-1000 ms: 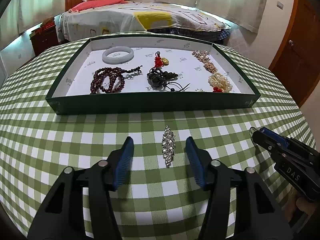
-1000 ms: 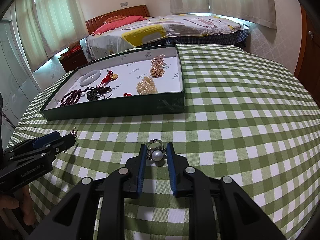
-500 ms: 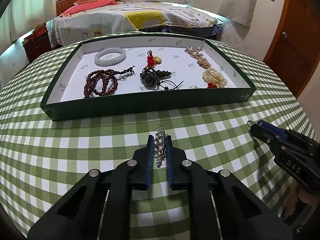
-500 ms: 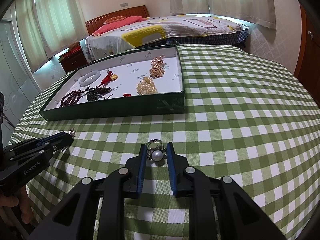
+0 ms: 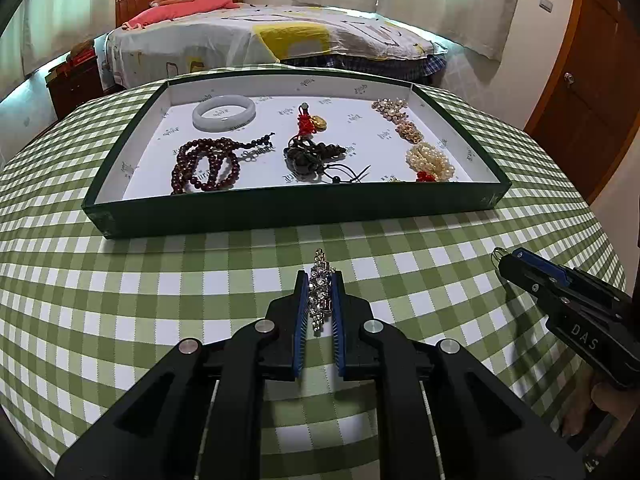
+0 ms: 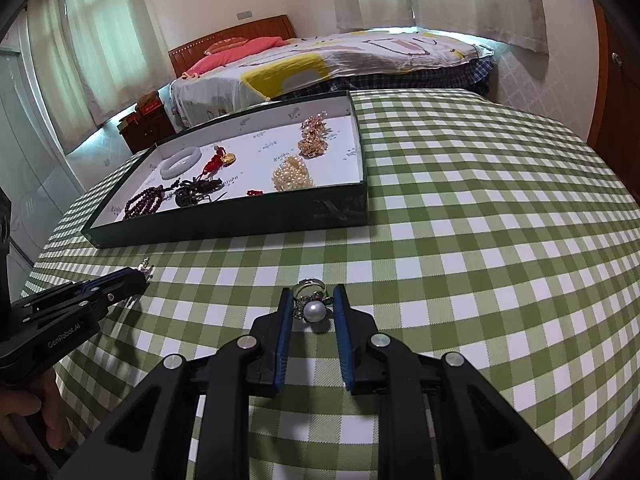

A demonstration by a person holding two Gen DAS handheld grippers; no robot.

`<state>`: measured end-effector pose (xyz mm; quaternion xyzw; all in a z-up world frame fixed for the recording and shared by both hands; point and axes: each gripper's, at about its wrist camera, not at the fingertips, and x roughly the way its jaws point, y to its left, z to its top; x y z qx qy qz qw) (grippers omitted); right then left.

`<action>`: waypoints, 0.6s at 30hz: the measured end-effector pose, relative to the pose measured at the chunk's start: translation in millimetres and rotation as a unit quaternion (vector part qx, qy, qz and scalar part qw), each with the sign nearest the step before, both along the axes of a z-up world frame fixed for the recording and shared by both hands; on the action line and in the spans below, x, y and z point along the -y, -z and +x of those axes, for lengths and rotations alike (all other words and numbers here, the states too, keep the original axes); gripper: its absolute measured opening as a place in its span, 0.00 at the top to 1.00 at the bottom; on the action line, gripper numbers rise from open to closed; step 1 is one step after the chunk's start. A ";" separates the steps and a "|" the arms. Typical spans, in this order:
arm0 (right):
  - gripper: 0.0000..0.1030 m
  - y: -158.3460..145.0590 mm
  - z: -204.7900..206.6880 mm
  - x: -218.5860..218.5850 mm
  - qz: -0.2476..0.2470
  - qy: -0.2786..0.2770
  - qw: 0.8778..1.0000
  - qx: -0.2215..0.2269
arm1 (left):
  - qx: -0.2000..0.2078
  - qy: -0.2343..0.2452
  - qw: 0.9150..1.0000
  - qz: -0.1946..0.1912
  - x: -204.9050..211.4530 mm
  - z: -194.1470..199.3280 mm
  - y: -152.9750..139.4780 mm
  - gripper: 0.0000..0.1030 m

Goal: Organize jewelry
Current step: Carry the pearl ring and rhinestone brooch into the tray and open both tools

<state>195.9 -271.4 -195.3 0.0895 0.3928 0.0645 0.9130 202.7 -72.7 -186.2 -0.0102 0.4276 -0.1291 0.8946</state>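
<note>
My left gripper (image 5: 319,280) is shut on a long rhinestone brooch (image 5: 320,292), held above the checked tablecloth in front of the green tray (image 5: 280,212). It also shows in the right wrist view (image 6: 138,278) at the left, the brooch tip (image 6: 146,266) sticking out. My right gripper (image 6: 310,300) is shut on a pearl ring (image 6: 313,308); it shows in the left wrist view (image 5: 506,258) at the right. The tray holds a jade bangle (image 5: 223,112), dark red beads (image 5: 204,164), a black cord piece (image 5: 312,156), a red-gold charm (image 5: 310,123) and pearl clusters (image 5: 428,160).
The tray (image 6: 224,224) sits on a round table with a green-white checked cloth (image 6: 480,220). A bed (image 5: 260,36) stands behind the table, a wooden door (image 5: 588,80) at the right, a low cabinet (image 5: 76,80) at the left.
My left gripper closed on the brooch and lifted it off the cloth, drawing a little closer to the tray. My right gripper stayed still with the pearl ring.
</note>
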 end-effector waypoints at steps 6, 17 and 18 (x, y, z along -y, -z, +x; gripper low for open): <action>0.79 -3.9 -4.3 -1.4 0.007 0.000 1.000 0.003 | 0.006 -0.002 1.000 -0.001 -3.8 -4.7 -3.8 0.89; 0.79 -42.0 -18.1 -17.5 0.004 -0.017 0.999 0.048 | 0.045 -0.006 0.999 -0.025 -15.7 -20.5 -40.0 0.89; 0.79 -47.8 -18.2 -19.1 0.005 -0.019 0.998 0.055 | 0.054 -0.007 0.998 -0.029 -17.4 -21.5 -47.4 0.89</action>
